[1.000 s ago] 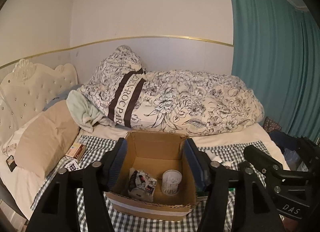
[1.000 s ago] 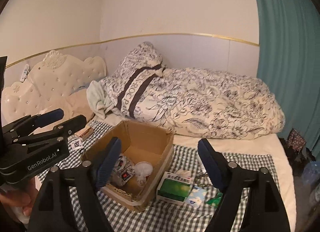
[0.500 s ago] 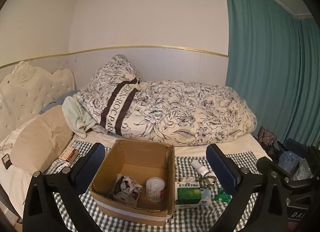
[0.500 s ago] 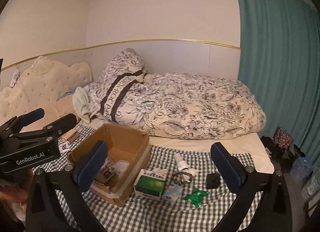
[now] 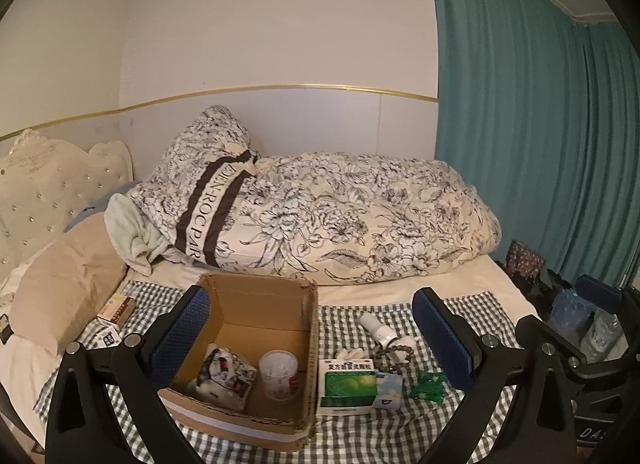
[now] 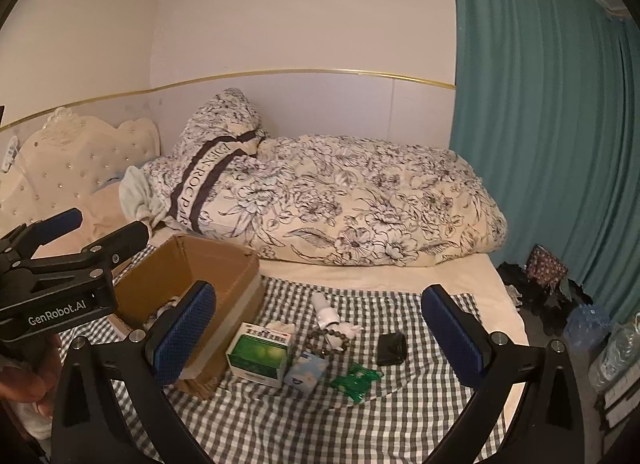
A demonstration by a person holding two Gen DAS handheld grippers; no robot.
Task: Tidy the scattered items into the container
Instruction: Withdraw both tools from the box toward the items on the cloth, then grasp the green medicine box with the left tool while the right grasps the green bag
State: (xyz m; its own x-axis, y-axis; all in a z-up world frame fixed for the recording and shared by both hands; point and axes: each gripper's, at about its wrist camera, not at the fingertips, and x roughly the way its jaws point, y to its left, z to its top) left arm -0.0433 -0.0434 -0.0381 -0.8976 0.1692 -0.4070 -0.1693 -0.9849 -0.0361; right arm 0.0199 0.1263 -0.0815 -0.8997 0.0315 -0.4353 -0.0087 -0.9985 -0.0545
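The cardboard box [image 5: 256,348] sits on the checked cloth [image 6: 360,420] over the bed, already holding a crumpled printed packet [image 5: 226,370] and a clear plastic cup [image 5: 278,374], while the green medicine box [image 6: 260,356], small blue carton [image 6: 306,371], bead bracelet [image 6: 328,338], white bottle [image 6: 325,308], green sachet [image 6: 356,380] and black pouch [image 6: 392,348] lie scattered just beside it. Both the left tongs [image 5: 316,340] and right tongs [image 6: 320,340] hang spread wide and empty. The clutter is tight, so a wide grab may catch two things, and the soft bedding could tip the box.
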